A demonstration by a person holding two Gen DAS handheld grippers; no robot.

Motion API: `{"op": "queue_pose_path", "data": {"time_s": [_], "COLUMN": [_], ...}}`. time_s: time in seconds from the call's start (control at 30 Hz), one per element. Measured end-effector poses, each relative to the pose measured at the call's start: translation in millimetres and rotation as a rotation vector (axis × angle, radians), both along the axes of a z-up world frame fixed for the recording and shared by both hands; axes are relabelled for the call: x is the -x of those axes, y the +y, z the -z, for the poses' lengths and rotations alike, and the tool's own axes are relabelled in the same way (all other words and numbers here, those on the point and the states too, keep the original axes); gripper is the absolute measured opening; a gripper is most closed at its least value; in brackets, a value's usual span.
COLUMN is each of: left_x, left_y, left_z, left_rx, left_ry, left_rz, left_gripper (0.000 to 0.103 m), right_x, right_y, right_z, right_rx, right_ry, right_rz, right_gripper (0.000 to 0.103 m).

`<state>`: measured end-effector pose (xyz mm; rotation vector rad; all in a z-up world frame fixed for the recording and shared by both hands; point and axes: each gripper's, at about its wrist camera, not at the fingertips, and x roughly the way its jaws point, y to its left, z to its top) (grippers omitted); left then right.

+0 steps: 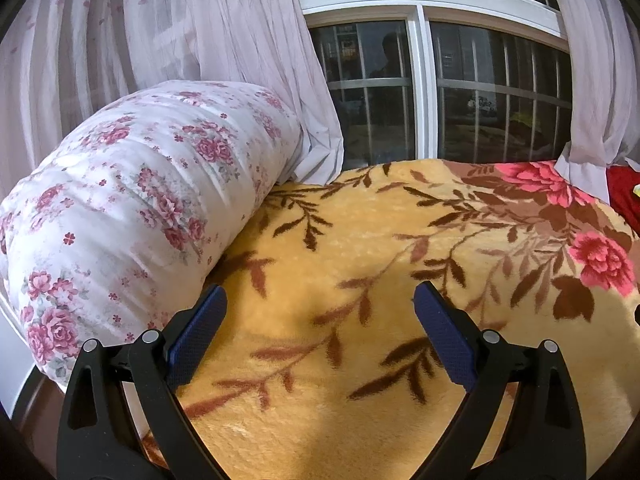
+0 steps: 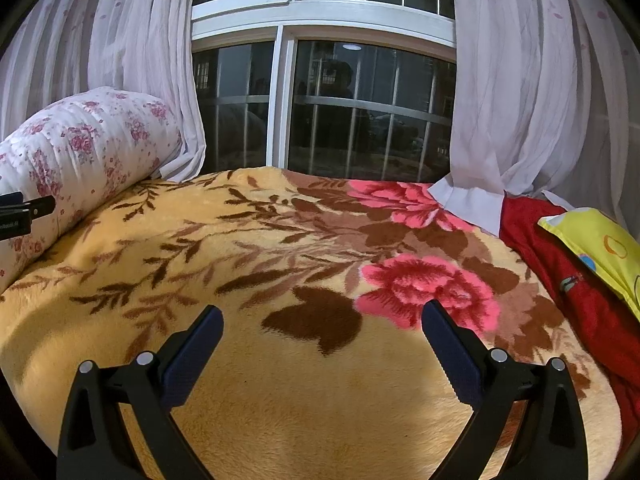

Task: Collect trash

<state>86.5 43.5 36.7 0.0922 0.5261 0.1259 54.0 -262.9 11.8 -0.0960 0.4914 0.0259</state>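
The yellow pillow (image 2: pixel 600 248) and red cloth (image 2: pixel 560 280) run off-frame.

A bed (image 2: pixel 304 392) under a yellow floral blanket (image 1: pixel 360 240) meets a dark barred window (image 2: pixel 360 120) framed by sheer pink-flecked curtains (image 2: pixel 520 80).
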Motion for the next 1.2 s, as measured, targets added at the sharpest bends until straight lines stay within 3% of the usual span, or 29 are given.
{"op": "queue_pose_path", "data": {"time_s": [1.2], "left_x": [-0.1], "left_y": [-8.1], "left_z": [-2.1], "left_rx": [-0.017], "left_ry": [-0.009], "left_rz": [0.015], "left_gripper": [0.092], "right_x": [1.8], "right_y": [2.4], "right_z": [3.4], "right_rx": [0.000], "right_ry": [0.000], "right_rz": [-0.005], "right_gripper": [0.098]}}
